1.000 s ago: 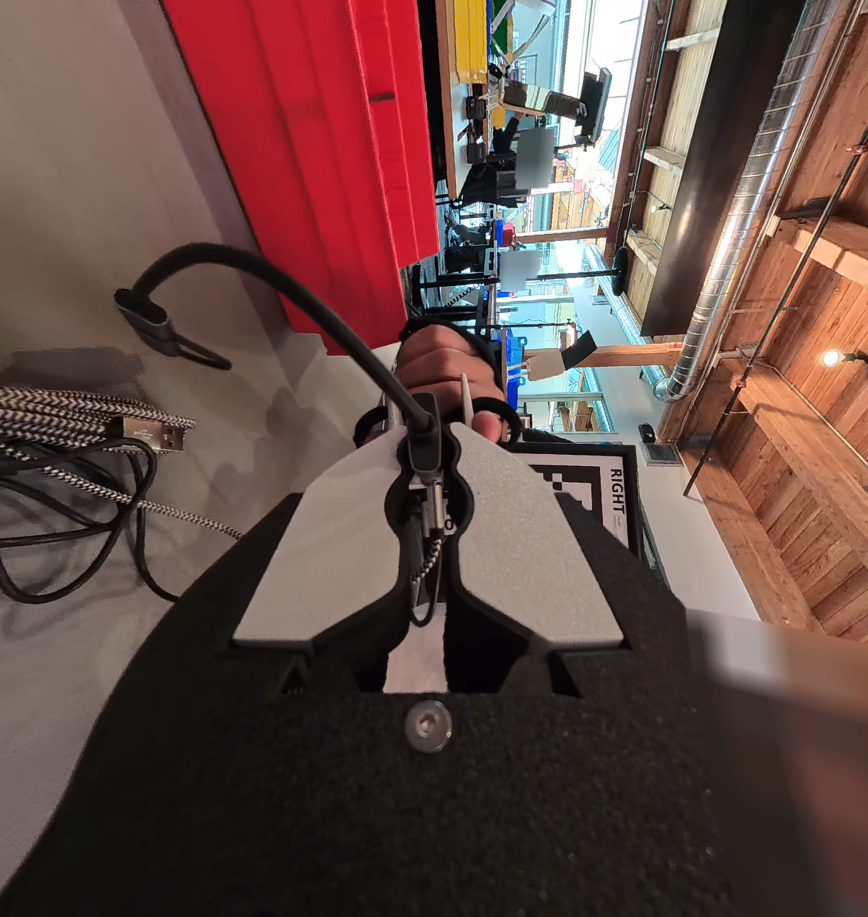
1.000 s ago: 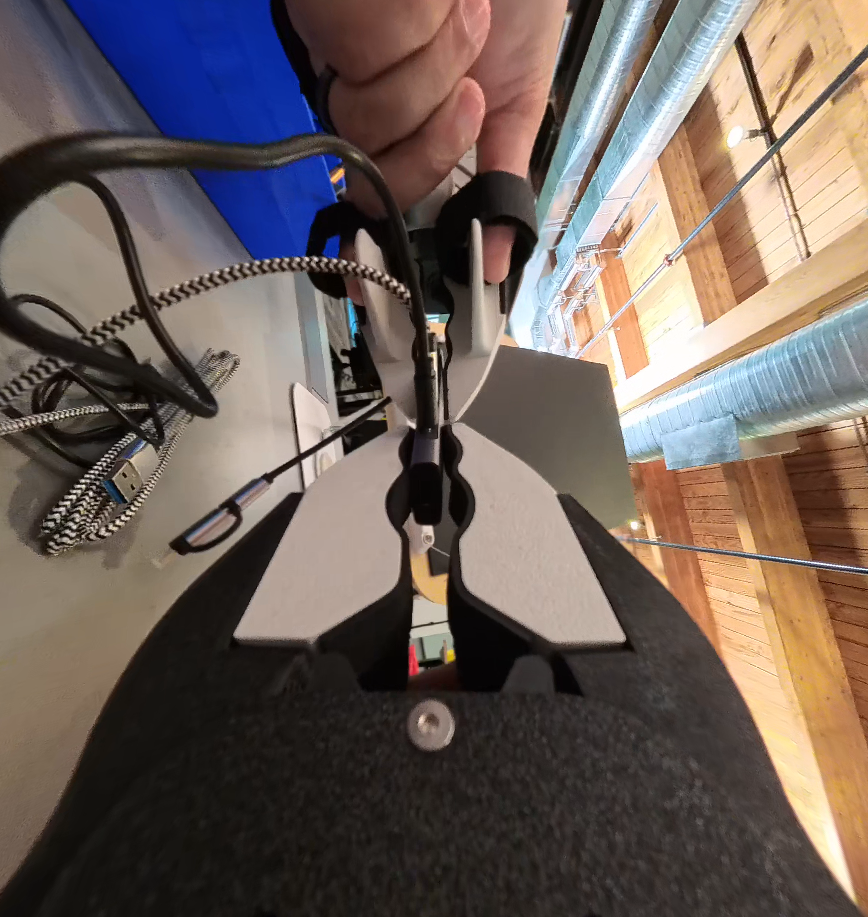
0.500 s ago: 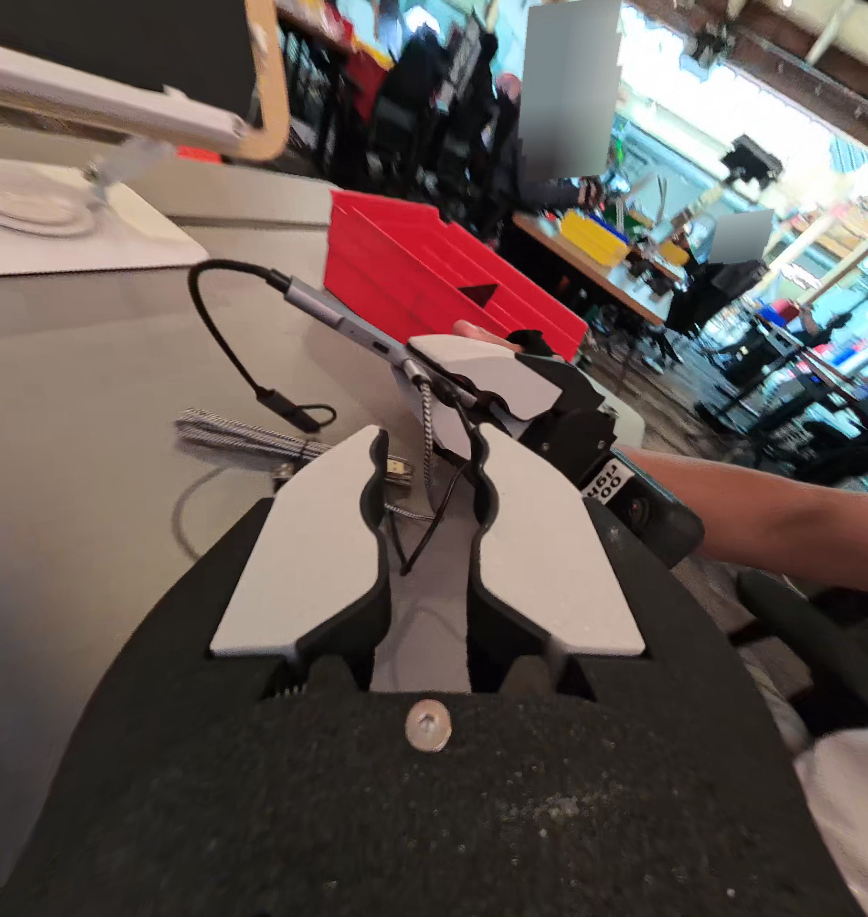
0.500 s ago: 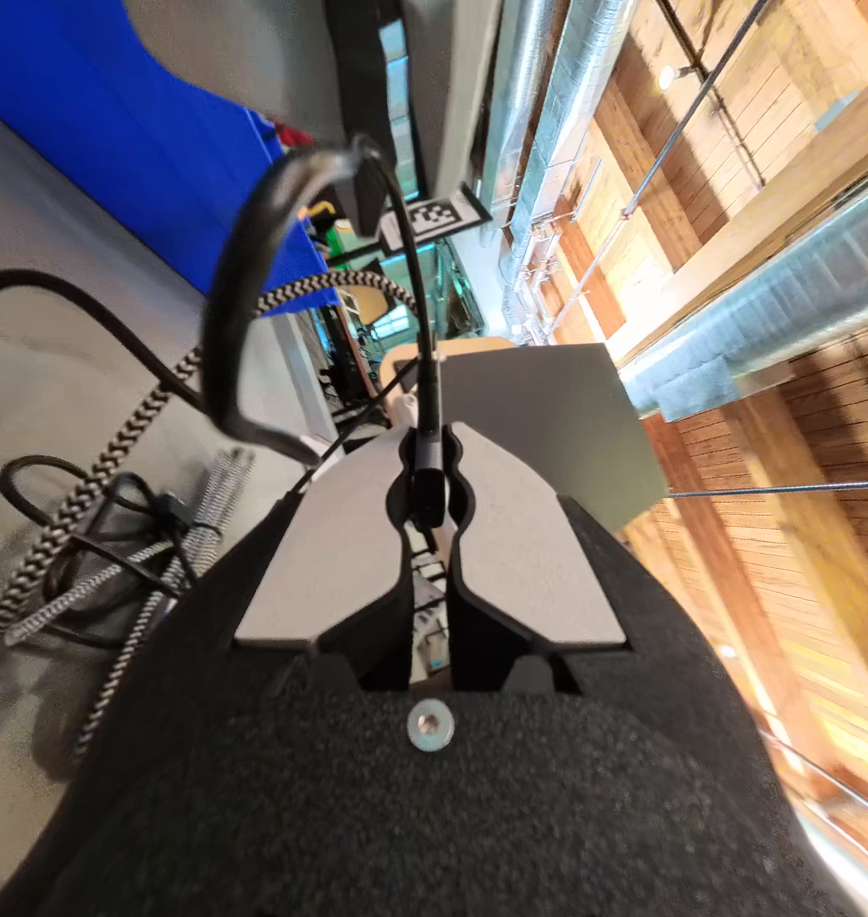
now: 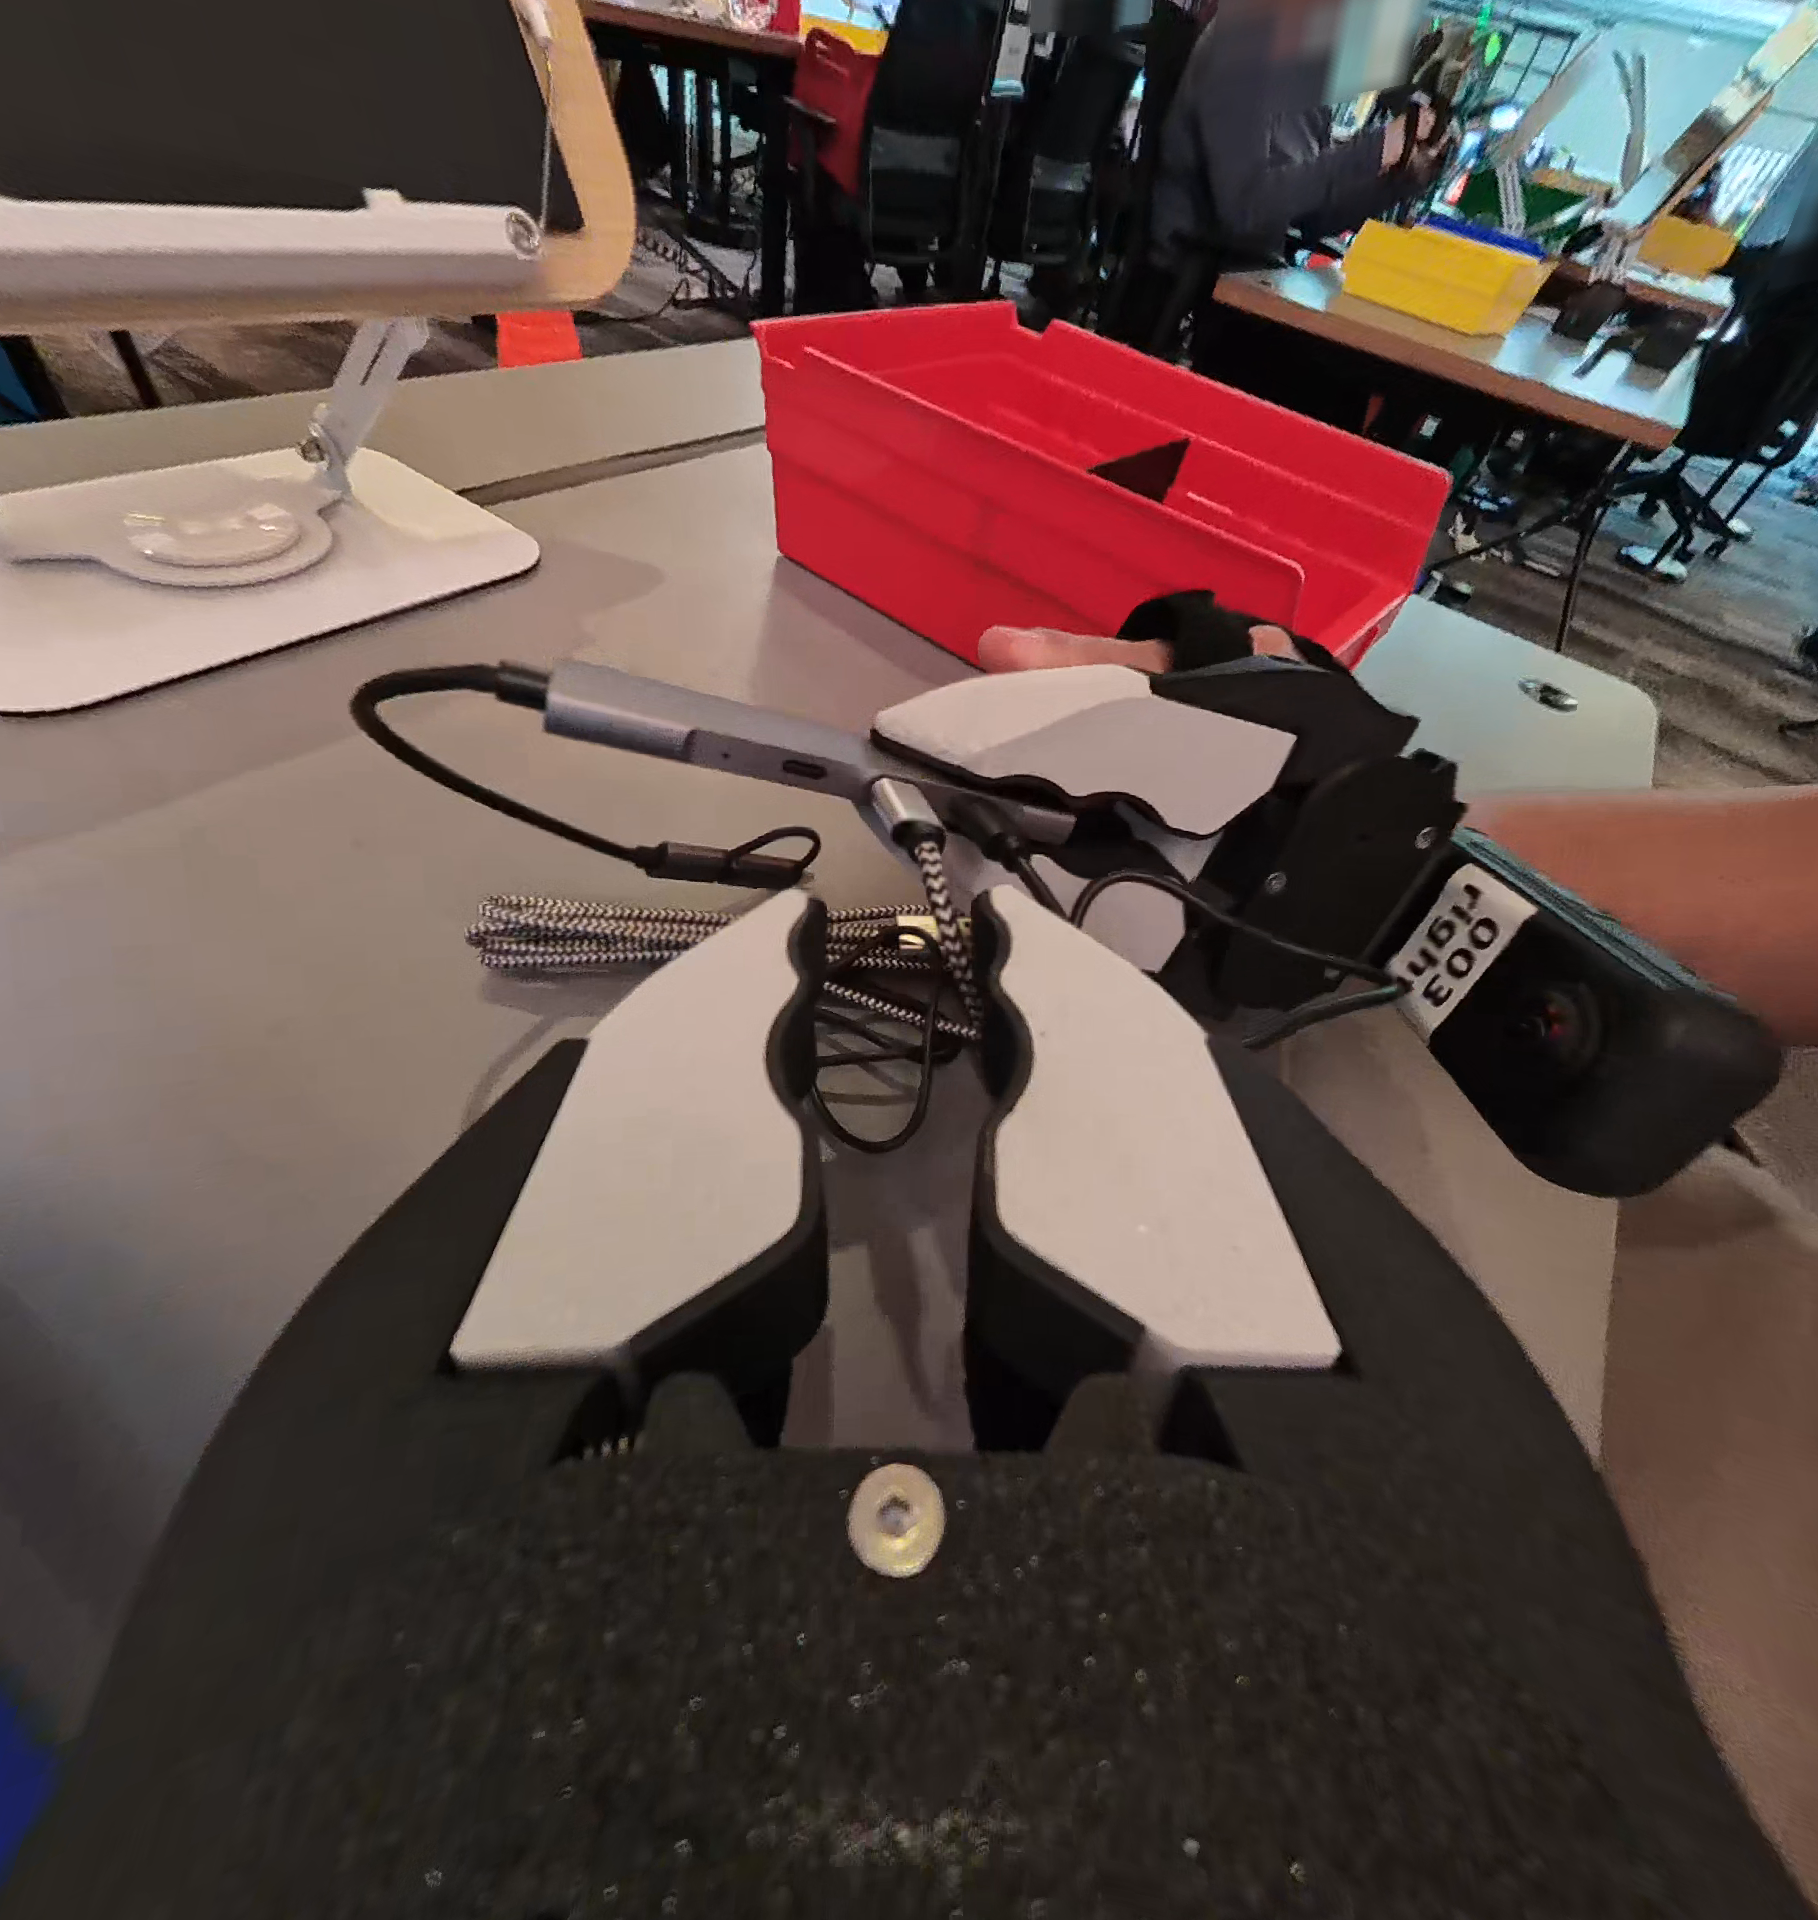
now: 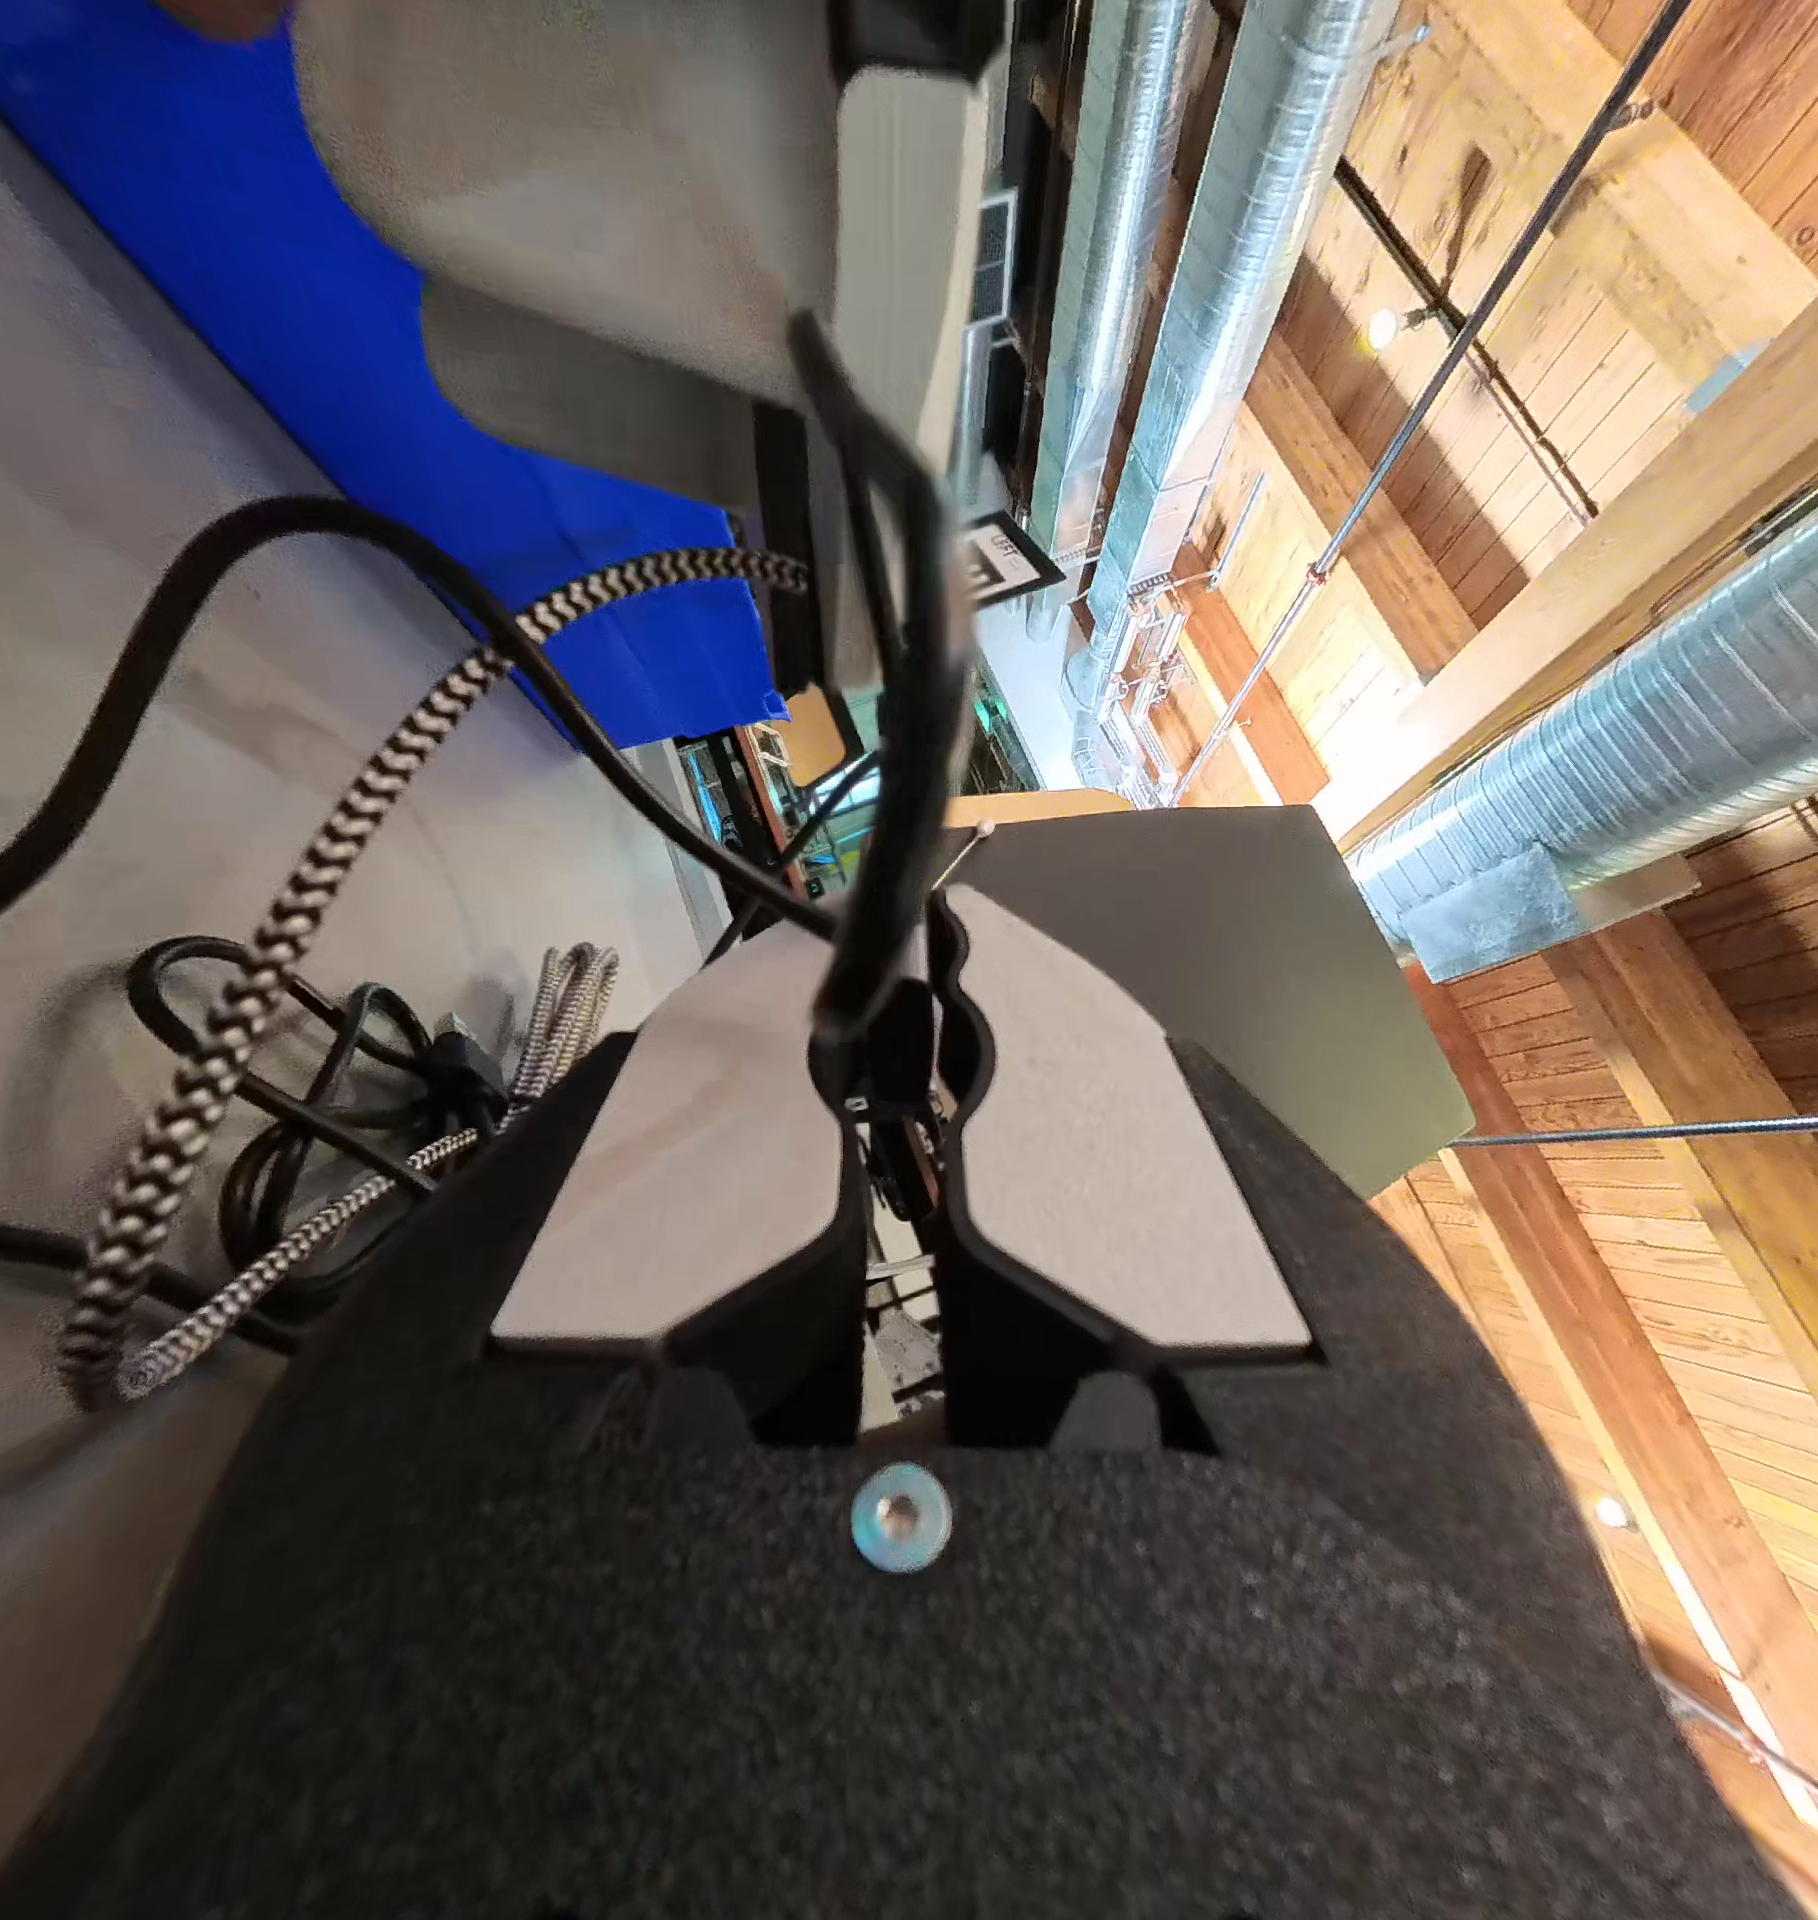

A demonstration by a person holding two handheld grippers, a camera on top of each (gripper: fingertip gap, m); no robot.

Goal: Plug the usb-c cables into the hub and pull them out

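The left claw [image 5: 889,914] is standing open with nothing between its fingers, hovering low over the grey desk [image 5: 157,987]. Just past its tips a coiled braided cable [image 5: 614,933] and loops of thin black cable [image 5: 874,1081] are lying on the desk, crowding the way toward 12 o'clock. Beyond them the right claw [image 5: 972,774] is coming in from 3 o'clock, clamping the grey usb-c hub [image 5: 697,727] by one end and holding it above the desk; a braided cable plug [image 5: 900,816] is sitting in the hub's side, and the hub's own black lead [image 5: 437,748] is curling down at 10 o'clock. Bare desk is lying open at 9 o'clock. A white stand [image 5: 209,551] is sitting at 10 o'clock, a red bin [image 5: 1040,499] at 1 o'clock near the desk's far edge.

The right wrist view, tipped sideways, is showing its claw [image 6: 889,1023] closed on the hub, seen dark and end-on, with a blue bin [image 6: 365,416] at 10 o'clock and ceiling ducts [image 6: 1663,727] at 2 o'clock, neither seen in the left view.
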